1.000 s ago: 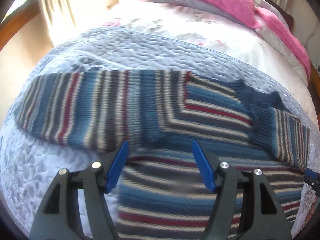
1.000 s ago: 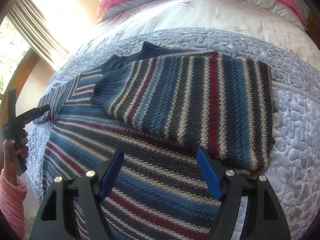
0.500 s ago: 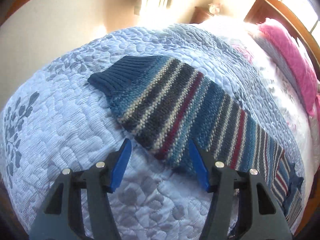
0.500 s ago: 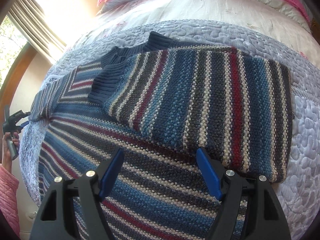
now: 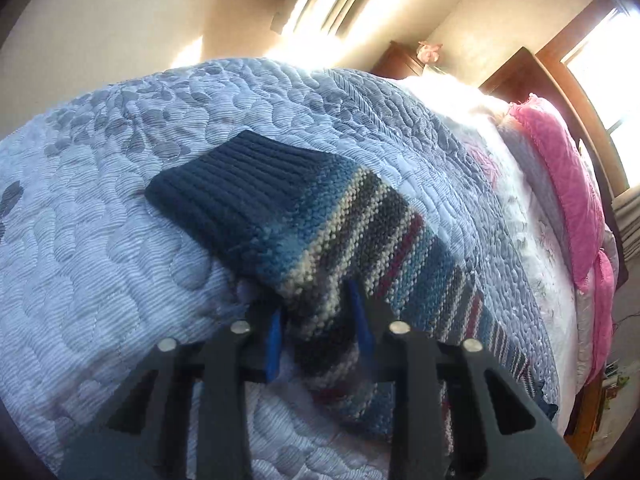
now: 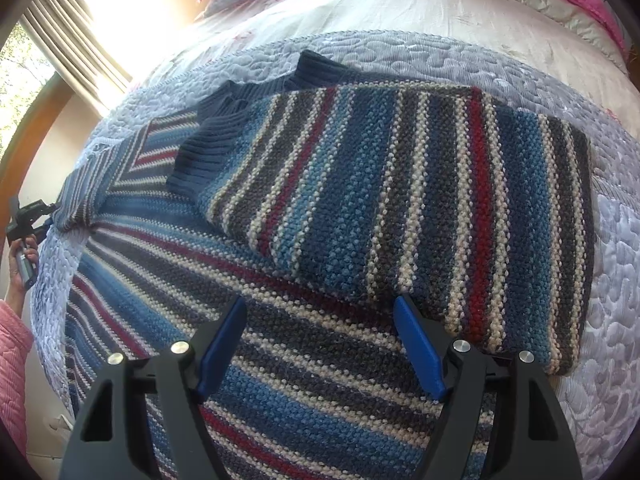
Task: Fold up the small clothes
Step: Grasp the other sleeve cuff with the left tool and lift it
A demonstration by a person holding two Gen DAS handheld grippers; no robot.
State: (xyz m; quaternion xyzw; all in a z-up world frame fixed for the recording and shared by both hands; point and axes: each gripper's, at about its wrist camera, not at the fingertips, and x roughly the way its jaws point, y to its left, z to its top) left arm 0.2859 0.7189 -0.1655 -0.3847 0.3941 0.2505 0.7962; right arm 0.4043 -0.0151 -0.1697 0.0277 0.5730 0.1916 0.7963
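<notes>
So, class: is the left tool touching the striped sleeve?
Touching. The left wrist view shows the left tool pinching the striped sleeve, knit bunched between its fingers.

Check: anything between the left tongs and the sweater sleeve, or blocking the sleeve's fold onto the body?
Nothing visible. The left tongs already pinch the sleeve. The sweater body carries only the other folded sleeve; right tongs hover open above it.

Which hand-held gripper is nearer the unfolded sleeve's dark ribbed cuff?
Left. The left hand-held gripper grips that sleeve just behind the cuff. The right hand-held gripper hovers open over the sweater body, across the garment from it.
</notes>
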